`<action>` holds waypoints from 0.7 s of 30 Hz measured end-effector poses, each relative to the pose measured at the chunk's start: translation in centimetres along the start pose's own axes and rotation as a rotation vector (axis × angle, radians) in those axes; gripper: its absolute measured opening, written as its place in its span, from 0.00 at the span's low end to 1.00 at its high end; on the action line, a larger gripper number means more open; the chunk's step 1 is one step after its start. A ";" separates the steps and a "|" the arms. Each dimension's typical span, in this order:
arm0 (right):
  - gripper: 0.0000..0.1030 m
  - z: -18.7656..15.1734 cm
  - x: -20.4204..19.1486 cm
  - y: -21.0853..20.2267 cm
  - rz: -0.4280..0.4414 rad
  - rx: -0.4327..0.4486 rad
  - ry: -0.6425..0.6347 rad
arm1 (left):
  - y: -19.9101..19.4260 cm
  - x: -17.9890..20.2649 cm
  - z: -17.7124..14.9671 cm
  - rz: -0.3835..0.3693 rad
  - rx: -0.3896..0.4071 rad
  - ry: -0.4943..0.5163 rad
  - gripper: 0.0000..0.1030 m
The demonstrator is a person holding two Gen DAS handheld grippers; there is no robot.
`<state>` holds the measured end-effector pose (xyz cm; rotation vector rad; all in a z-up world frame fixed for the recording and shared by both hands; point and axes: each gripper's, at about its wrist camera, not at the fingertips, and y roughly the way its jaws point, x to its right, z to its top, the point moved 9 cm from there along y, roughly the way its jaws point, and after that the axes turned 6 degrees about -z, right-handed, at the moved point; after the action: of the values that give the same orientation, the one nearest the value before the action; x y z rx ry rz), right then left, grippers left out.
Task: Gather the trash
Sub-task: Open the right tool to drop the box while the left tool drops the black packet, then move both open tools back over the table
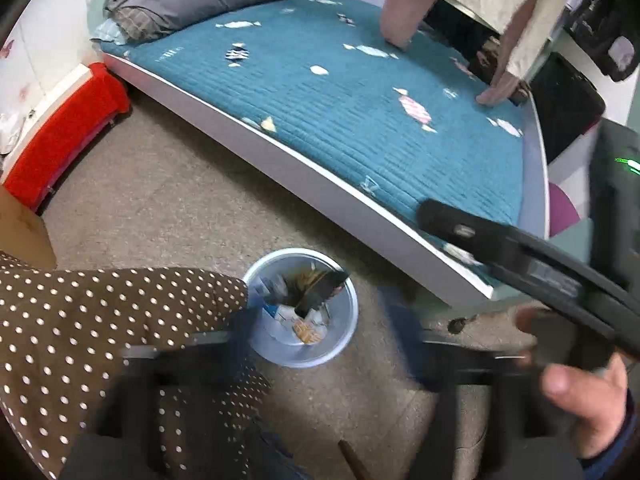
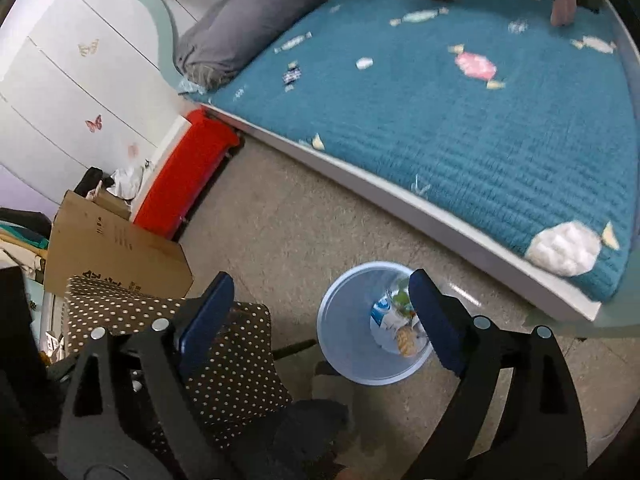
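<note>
Fingers (image 2: pixel 436 320) spread on right gripper (image 2: pixel 320 316) above trash bin (image 2: pixel 340 328); left gripper's (image 1: pixel 316 320) blurred, seemingly apart.

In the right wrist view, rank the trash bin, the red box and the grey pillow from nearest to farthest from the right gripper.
1. Trash bin: on the floor just ahead of the right gripper, by its right finger.
2. Red box: left, against the bed's end.
3. Grey pillow: farthest, at the head of the bed.
</note>
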<state>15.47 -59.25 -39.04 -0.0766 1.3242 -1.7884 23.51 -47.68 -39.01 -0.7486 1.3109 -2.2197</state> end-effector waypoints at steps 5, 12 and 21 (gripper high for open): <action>0.88 0.4 -0.3 -1.8 -0.002 0.033 0.001 | -2.5 -1.0 0.9 0.041 0.069 -0.040 0.85; 0.94 0.4 -2.3 -4.2 -0.011 0.068 -0.026 | -7.3 -0.8 1.0 0.066 0.169 -0.034 0.89; 0.94 0.0 -6.9 -9.0 -0.019 0.139 -0.126 | -13.6 -0.3 -0.4 0.078 0.285 -0.032 0.90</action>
<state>14.21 -54.30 -28.91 -0.1235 1.1106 -1.8556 21.97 -41.17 -27.14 -0.6124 0.9632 -2.2573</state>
